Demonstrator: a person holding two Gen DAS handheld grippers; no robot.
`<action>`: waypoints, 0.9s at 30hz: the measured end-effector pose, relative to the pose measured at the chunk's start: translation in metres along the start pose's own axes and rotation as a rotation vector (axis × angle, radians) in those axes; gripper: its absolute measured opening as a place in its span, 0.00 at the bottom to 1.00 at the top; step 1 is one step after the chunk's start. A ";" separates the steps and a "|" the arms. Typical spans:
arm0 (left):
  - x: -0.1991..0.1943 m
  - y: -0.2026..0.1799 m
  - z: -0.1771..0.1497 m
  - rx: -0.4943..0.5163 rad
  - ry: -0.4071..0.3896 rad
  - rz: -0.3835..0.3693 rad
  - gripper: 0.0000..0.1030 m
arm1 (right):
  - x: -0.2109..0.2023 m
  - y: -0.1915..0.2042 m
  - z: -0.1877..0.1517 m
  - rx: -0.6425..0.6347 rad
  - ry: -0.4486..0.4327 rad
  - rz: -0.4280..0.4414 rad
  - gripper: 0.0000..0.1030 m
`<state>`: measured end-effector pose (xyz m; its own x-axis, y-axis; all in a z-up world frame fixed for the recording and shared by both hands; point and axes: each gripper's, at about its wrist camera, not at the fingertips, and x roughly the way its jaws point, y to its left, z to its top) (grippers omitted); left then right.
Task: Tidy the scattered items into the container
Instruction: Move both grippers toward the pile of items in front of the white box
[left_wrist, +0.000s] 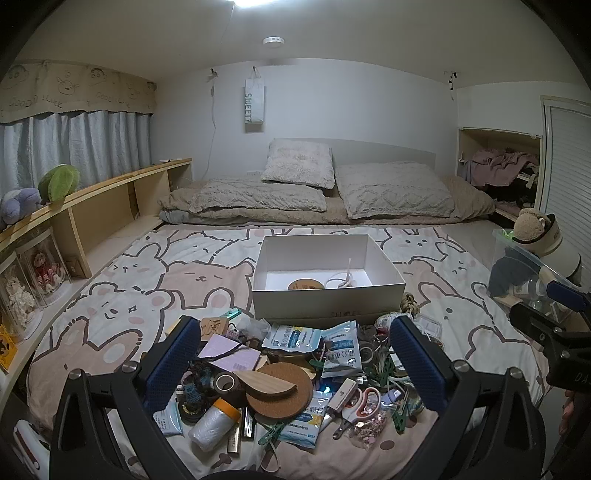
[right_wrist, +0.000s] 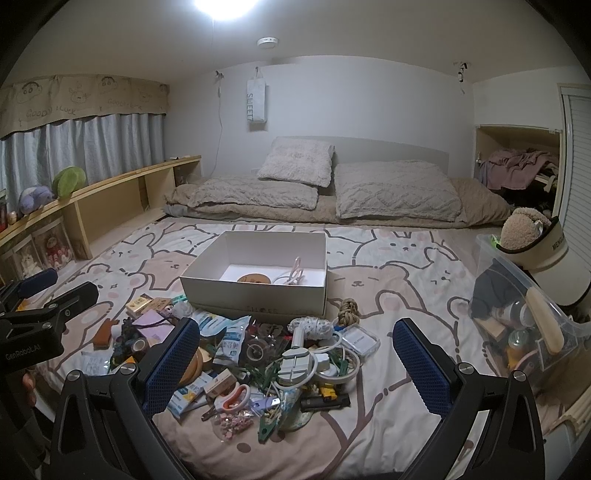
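Note:
A white cardboard box (left_wrist: 328, 295) (right_wrist: 258, 297) stands open on the bed, holding a round cork coaster (left_wrist: 306, 284) and a white cable (left_wrist: 345, 278). In front of it lies a pile of scattered items: cork coasters (left_wrist: 279, 387), a wooden piece, tape rolls, blue-white packets (left_wrist: 341, 349), scissors (left_wrist: 360, 402) (right_wrist: 231, 398), clips and a white cable bundle (right_wrist: 317, 363). My left gripper (left_wrist: 293, 373) hovers open over the pile, empty. My right gripper (right_wrist: 295, 369) hovers open over the pile's right part, empty.
A clear plastic bin (right_wrist: 524, 314) with a plush toy and a cap sits at the bed's right edge. A wooden shelf (left_wrist: 110, 199) with plush toys runs along the left. Pillows (left_wrist: 391, 188) and a blanket lie at the far end.

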<state>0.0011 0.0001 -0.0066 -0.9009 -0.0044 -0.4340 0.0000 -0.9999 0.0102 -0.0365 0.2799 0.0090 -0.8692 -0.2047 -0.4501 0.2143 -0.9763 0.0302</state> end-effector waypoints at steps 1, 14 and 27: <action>0.000 0.000 0.000 0.000 0.000 0.000 1.00 | 0.000 0.000 0.000 0.000 0.001 0.000 1.00; 0.012 0.001 -0.017 -0.004 0.017 -0.003 1.00 | 0.010 -0.002 -0.006 0.005 0.021 0.004 1.00; 0.042 -0.001 -0.019 -0.006 0.089 -0.003 1.00 | 0.038 -0.010 -0.013 0.032 0.092 0.008 1.00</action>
<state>-0.0287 0.0003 -0.0419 -0.8590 -0.0016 -0.5120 0.0001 -1.0000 0.0030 -0.0657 0.2825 -0.0200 -0.8226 -0.2067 -0.5297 0.2055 -0.9767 0.0620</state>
